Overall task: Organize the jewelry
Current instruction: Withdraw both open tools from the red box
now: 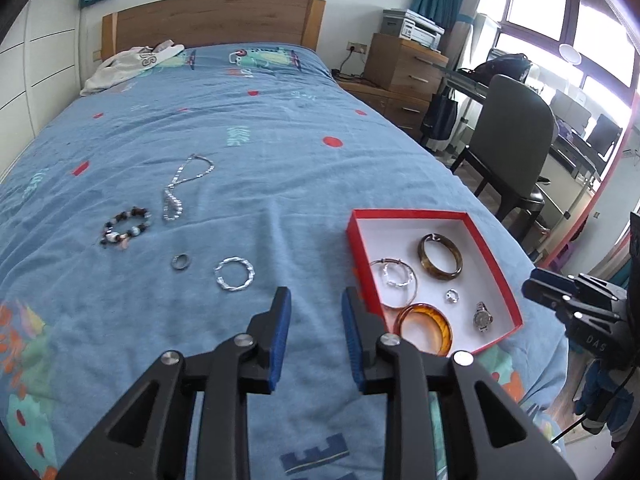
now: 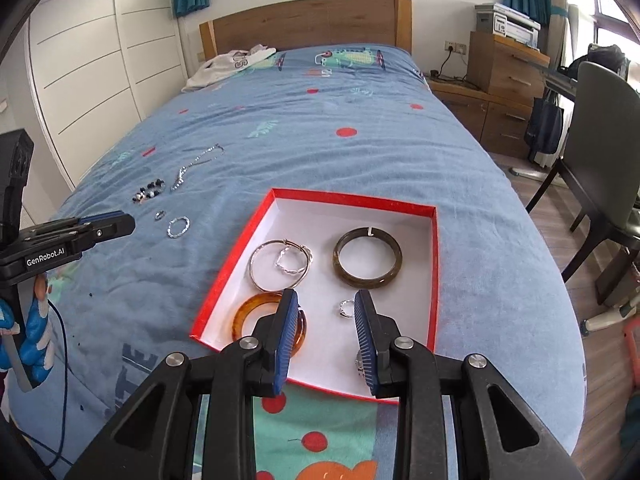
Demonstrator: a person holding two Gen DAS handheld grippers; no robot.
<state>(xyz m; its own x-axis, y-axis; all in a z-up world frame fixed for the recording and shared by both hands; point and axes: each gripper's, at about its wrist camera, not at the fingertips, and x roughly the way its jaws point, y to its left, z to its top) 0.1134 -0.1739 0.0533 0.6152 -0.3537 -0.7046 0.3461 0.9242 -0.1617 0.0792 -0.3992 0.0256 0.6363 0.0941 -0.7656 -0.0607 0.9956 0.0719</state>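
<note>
A red box with a white inside [image 1: 432,216] [image 2: 352,198] lies on the blue bedspread. In it are a dark brown bangle [image 2: 367,282], an amber bangle [image 2: 248,312], a thin silver hoop [image 2: 256,264], a small ring [image 2: 345,308] and a watch [image 1: 482,316]. Left of the box on the bed lie a twisted silver bracelet [image 1: 236,259], a dark ring [image 1: 180,261], a beaded bracelet [image 1: 126,228] and a silver chain [image 1: 182,188]. My left gripper [image 1: 316,296] is open and empty above the bedspread, beside the box. My right gripper [image 2: 326,298] hangs open and empty over the box's near half.
A white garment [image 1: 128,64] lies by the wooden headboard [image 1: 212,20]. Wooden drawers with a printer [image 2: 508,56] and a dark chair [image 1: 516,140] stand right of the bed. White wardrobe doors [image 2: 92,60] line the left side.
</note>
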